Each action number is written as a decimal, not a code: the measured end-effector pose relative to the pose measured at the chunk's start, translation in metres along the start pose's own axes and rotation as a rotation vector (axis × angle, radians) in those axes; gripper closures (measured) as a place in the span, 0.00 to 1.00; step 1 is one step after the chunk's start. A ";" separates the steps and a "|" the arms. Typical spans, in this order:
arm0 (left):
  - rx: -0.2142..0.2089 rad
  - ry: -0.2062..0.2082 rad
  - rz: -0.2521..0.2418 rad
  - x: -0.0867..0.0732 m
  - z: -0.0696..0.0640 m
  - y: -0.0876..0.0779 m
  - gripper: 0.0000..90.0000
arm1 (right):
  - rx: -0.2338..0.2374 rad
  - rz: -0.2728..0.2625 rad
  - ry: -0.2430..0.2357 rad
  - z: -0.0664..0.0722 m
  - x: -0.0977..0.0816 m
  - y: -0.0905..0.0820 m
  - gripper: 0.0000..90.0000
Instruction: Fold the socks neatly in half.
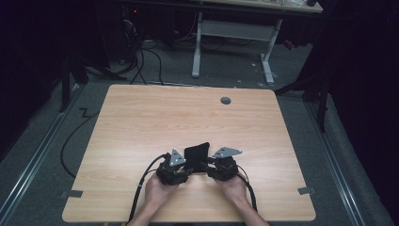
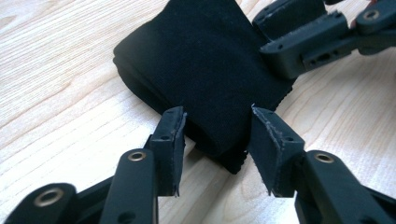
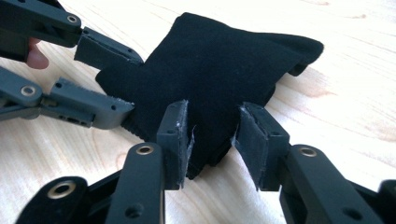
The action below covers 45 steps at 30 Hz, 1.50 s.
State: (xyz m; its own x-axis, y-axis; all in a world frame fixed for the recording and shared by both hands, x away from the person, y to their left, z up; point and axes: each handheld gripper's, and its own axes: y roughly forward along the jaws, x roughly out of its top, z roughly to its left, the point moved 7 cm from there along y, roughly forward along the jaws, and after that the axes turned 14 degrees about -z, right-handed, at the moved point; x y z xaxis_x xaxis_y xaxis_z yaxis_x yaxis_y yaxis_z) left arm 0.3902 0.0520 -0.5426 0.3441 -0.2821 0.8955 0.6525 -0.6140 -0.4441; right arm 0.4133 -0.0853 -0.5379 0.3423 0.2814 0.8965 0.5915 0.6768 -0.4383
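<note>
A folded black cloth (image 1: 196, 153) lies on the wooden table (image 1: 141, 122), in its near half and about midway between the left and right edges, with bare wood all around it. The left gripper (image 1: 184, 170) comes at the cloth's near left corner, and in the left gripper view its 2 jaws stand spread with the folded corner of the cloth (image 2: 205, 70) between them; a gap shows at each pad, so nothing is pinched. The right gripper (image 1: 210, 168) comes at the near right corner, and in the right gripper view its jaws are likewise spread on either side of a corner of the cloth (image 3: 210, 70), the pads apart from the fabric. Each gripper view also catches the other gripper (image 2: 303, 37) (image 3: 100, 81) resting at the cloth's edge, so the 2 tools crowd the near side of the cloth close together. A small round grey hole (image 1: 226, 100) sits in the tabletop toward the far edge, well apart from the cloth. Beyond the table, a white desk frame (image 1: 233, 40) stands on the grey floor, and black cables (image 1: 146, 61) lie on the floor at the far left. Nothing on the tabletop stands between the grippers and the cloth.
</note>
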 end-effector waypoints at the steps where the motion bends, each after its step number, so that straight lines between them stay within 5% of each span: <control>1: 0.001 0.000 -0.001 0.000 0.000 0.000 0.64 | 0.002 0.003 -0.001 0.001 -0.001 -0.001 0.68; 15: 0.002 -0.039 -0.017 0.002 0.009 0.012 0.72 | -0.023 0.007 0.003 -0.003 -0.005 0.000 0.66; 45: 0.045 -0.083 -0.028 0.011 0.029 0.038 0.71 | -0.109 -0.031 0.075 -0.033 -0.007 0.014 0.73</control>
State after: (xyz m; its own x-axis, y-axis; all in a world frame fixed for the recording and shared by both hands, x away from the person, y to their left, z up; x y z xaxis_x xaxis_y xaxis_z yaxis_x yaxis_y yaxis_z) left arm 0.4381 0.0469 -0.5505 0.3789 -0.2026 0.9030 0.6914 -0.5866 -0.4218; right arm 0.4433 -0.0996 -0.5523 0.3739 0.2066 0.9042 0.6772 0.6053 -0.4183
